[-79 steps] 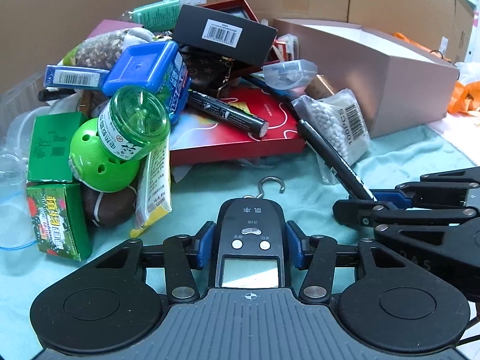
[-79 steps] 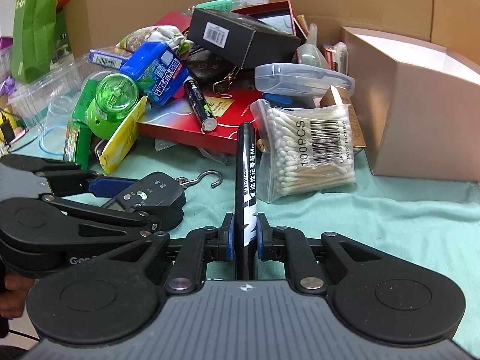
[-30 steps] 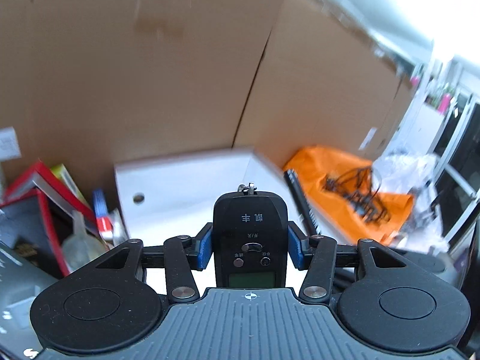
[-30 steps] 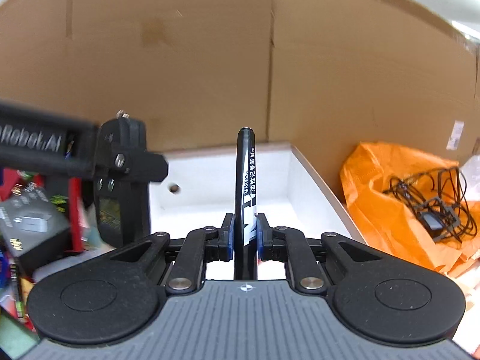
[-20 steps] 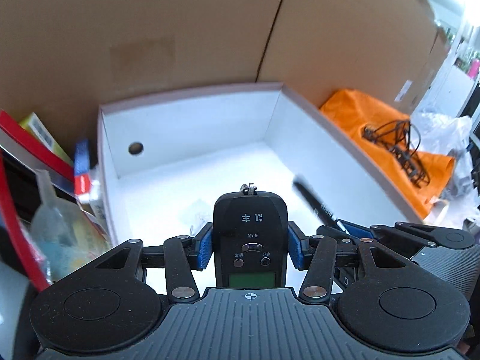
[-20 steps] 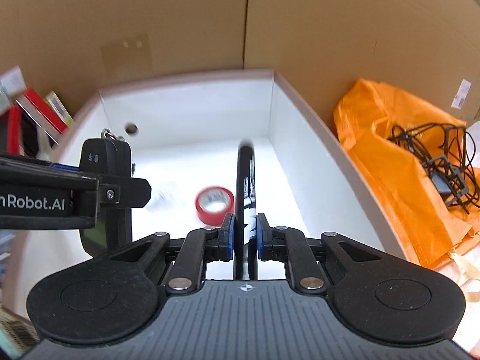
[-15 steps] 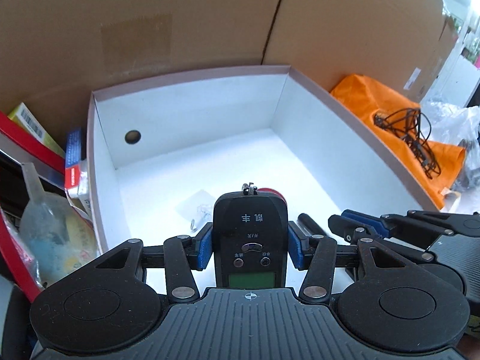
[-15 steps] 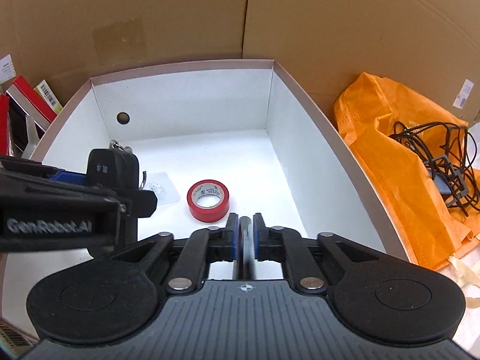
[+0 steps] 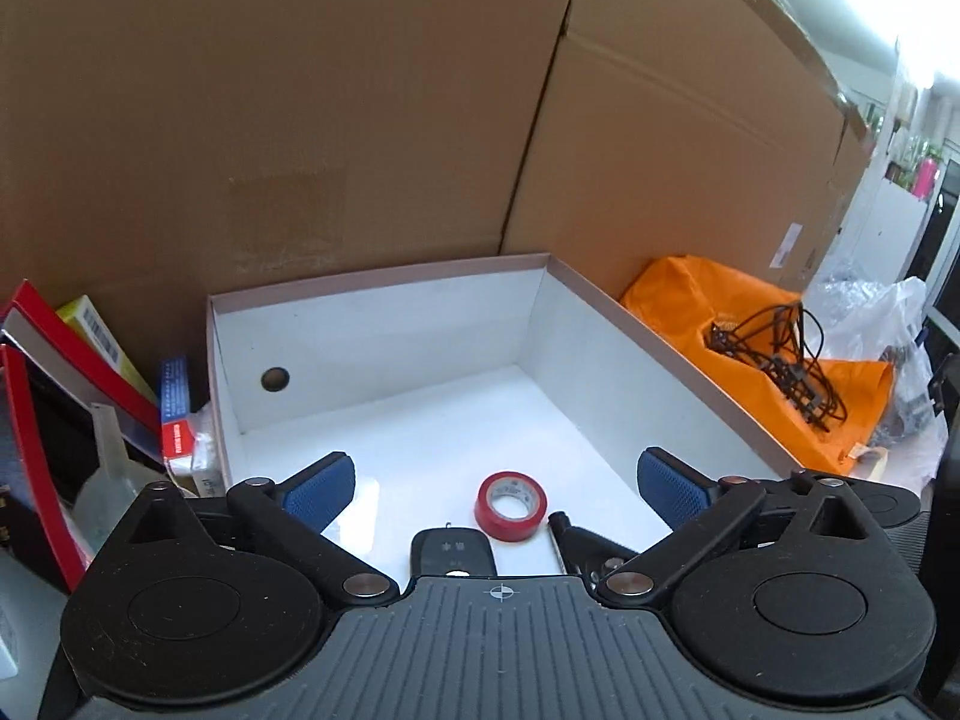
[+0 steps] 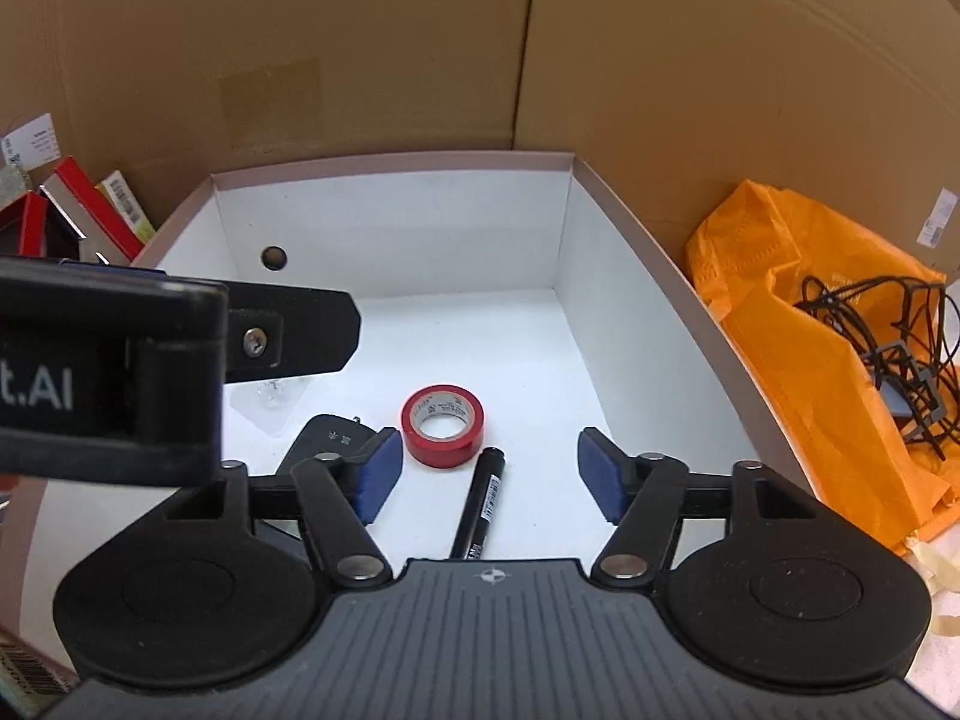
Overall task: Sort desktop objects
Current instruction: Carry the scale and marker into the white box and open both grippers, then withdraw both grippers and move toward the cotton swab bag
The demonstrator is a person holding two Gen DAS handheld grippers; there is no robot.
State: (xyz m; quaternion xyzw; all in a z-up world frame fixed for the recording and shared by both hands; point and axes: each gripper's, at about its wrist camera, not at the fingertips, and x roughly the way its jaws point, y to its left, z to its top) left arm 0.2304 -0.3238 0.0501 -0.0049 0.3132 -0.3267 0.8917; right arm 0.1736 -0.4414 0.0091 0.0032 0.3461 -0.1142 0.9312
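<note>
Inside the white box (image 9: 372, 354), a black hanging scale (image 9: 453, 555) lies on the floor just below my left gripper (image 9: 495, 483). That gripper's jaws are opening wide and nothing is between its blue pads. A black marker (image 10: 480, 504) lies loose on the box floor (image 10: 528, 360) under my right gripper (image 10: 489, 471), whose jaws are also opening and hold nothing. A red tape roll (image 10: 443, 425) sits between the scale (image 10: 327, 441) and the marker. The left gripper's finger (image 10: 180, 336) crosses the right wrist view at the left.
A tall cardboard wall (image 9: 360, 120) stands behind the box. An orange bag (image 10: 798, 324) with black cables lies to the right. Red boxes (image 9: 36, 396) and a clear bottle (image 9: 108, 480) crowd the left side. A small clear bag (image 10: 270, 396) lies in the box.
Both grippers carried the scale and the marker over the white box, lowered, then opened. The scale and the marker now lie on the box floor beside the red tape.
</note>
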